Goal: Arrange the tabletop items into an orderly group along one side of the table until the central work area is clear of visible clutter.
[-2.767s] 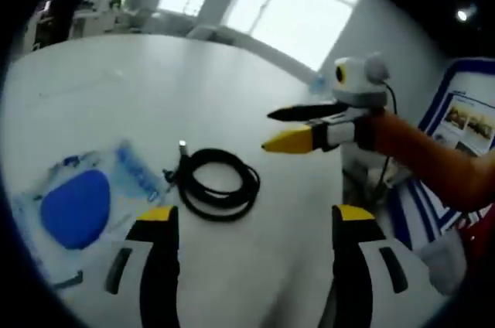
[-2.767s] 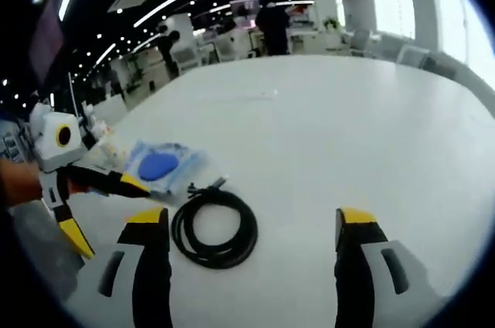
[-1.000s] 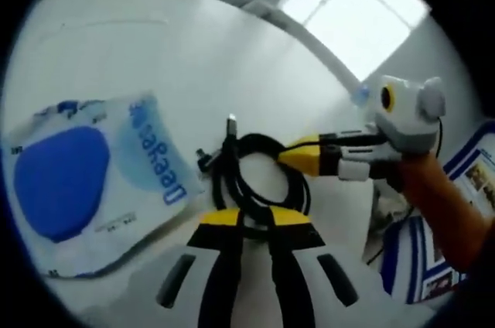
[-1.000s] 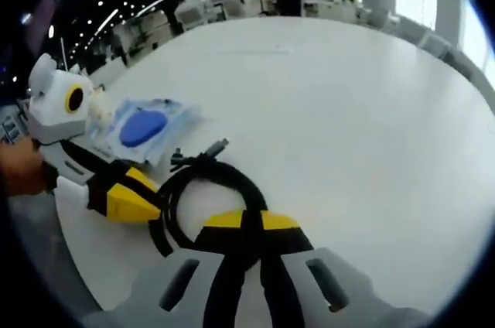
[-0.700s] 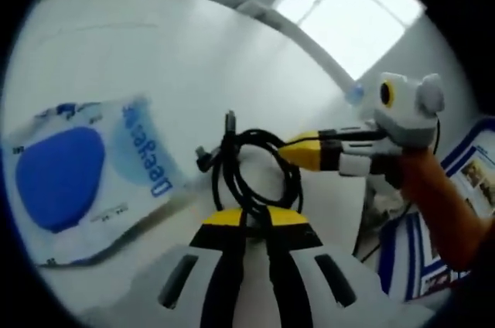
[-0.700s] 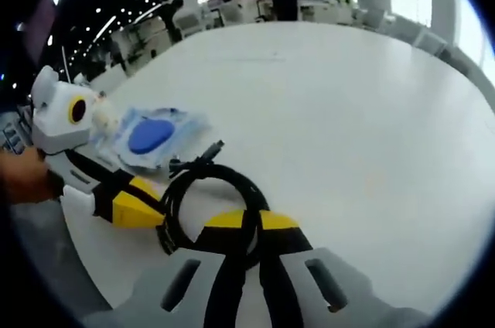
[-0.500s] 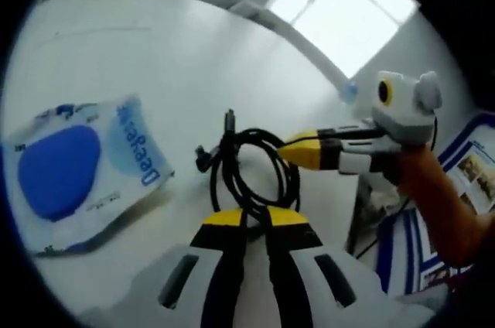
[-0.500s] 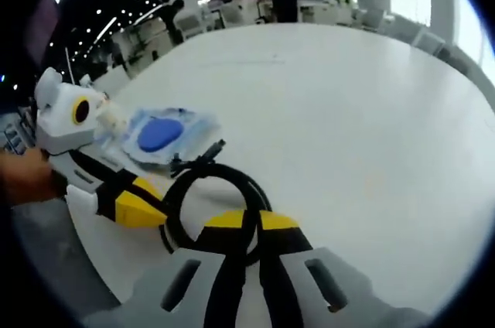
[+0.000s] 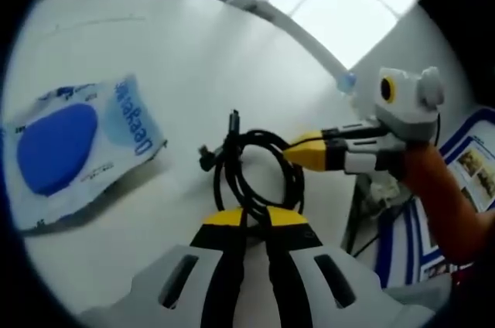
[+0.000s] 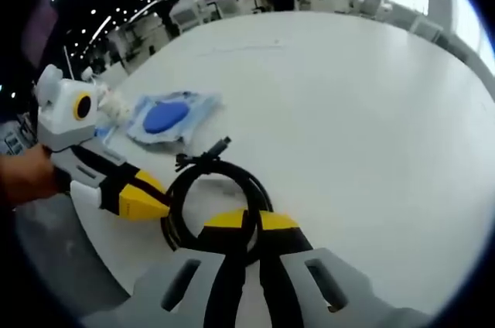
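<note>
The tidying looks barely begun, judging by how things lie. At lower centre of the left gripper view, the left tool (image 9: 254, 218) is pinched shut on the coiled black cable (image 9: 255, 169); the right tool (image 10: 247, 223) is likewise clamped on the same loop from the opposite side. The coil is glossy and springy, plug ends sticking out. A blue-padded clear packet (image 9: 69, 142) lies upper left on the white worktop (image 9: 178, 57), unsorted.

Blue lettering, seemingly "Deegee", upside down on the clear pouch (image 9: 77, 138) with the blue pad.
</note>
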The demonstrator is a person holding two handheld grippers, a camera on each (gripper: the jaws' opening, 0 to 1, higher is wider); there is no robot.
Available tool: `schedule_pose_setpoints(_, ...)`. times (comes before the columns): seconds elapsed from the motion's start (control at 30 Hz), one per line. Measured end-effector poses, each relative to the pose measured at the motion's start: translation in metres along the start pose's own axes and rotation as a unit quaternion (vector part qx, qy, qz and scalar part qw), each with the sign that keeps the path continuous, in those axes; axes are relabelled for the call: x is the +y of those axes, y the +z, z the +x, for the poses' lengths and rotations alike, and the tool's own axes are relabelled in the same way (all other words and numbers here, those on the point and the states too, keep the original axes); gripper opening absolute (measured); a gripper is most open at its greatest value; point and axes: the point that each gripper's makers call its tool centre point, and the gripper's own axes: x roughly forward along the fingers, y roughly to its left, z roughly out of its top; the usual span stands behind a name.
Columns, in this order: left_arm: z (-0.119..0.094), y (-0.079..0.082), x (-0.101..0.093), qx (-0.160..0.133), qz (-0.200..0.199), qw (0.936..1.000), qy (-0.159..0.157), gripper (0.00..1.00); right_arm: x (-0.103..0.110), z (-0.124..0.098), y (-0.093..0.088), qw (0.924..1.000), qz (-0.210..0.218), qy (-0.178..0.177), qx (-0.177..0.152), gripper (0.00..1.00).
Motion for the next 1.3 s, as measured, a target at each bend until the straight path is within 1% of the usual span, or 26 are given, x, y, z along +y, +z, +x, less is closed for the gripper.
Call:
schedule_pose_setpoints(0.13,0.003,-0.002,0.004,0.007,0.001,1.0000,0.005,0.07,-0.002,0.007,-0.005,0.9999,0.008,-0.001,0.007,0.04)
schedule_pose_setpoints(0.33,0.007,-0.001,0.010,0.007,0.001,0.9999,0.014,0.07,-0.006,0.014,-0.009,0.9998,0.010,-0.004,0.015,0.05)
schedule_pose_setpoints(0.43,0.008,0.000,0.012,0.007,0.003,0.9999,0.016,0.07,-0.006,0.014,-0.006,0.9998,0.011,-0.003,0.014,0.05)
schedule_pose_setpoints(0.6,0.008,0.000,0.012,0.007,0.008,0.9998,0.018,0.07,-0.005,0.015,-0.005,0.9996,-0.012,-0.013,0.022,0.05)
schedule_pose_setpoints(0.7,0.008,0.001,0.012,0.005,0.014,0.9997,0.017,0.07,-0.006,0.015,-0.006,0.9995,-0.015,-0.015,0.022,0.06)
schedule_pose_setpoints(0.83,0.008,0.002,0.010,0.001,0.041,0.9991,0.015,0.10,-0.007,0.014,-0.004,0.9995,-0.020,-0.017,0.014,0.08)
schedule_pose_setpoints(0.87,0.007,0.001,0.009,0.001,0.046,0.9988,0.014,0.11,-0.009,0.011,0.001,0.9989,-0.039,-0.024,0.003,0.10)
schedule_pose_setpoints(0.93,0.005,0.001,0.007,-0.002,0.061,0.9980,0.018,0.15,-0.010,0.008,0.004,0.9987,-0.042,-0.029,-0.002,0.14)
schedule_pose_setpoints(1.03,0.002,0.002,0.003,-0.006,0.079,0.9967,0.019,0.22,-0.010,0.004,0.010,0.9983,-0.050,-0.029,-0.010,0.17)
schedule_pose_setpoints(1.07,0.001,0.002,0.003,-0.008,0.083,0.9963,0.021,0.25,-0.011,0.004,0.010,0.9981,-0.052,-0.030,-0.010,0.18)
schedule_pose_setpoints(1.13,-0.001,0.004,0.002,-0.014,0.096,0.9950,0.024,0.36,-0.012,0.004,0.011,0.9981,-0.051,-0.032,-0.014,0.24)
schedule_pose_setpoints(1.27,-0.004,0.006,0.002,-0.022,0.104,0.9940,0.024,0.47,-0.010,0.003,0.011,0.9981,-0.048,-0.033,-0.020,0.30)
schedule_pose_setpoints(1.3,-0.003,0.007,0.002,-0.025,0.104,0.9940,0.022,0.54,-0.010,0.002,0.011,0.9981,-0.048,-0.033,-0.021,0.34)
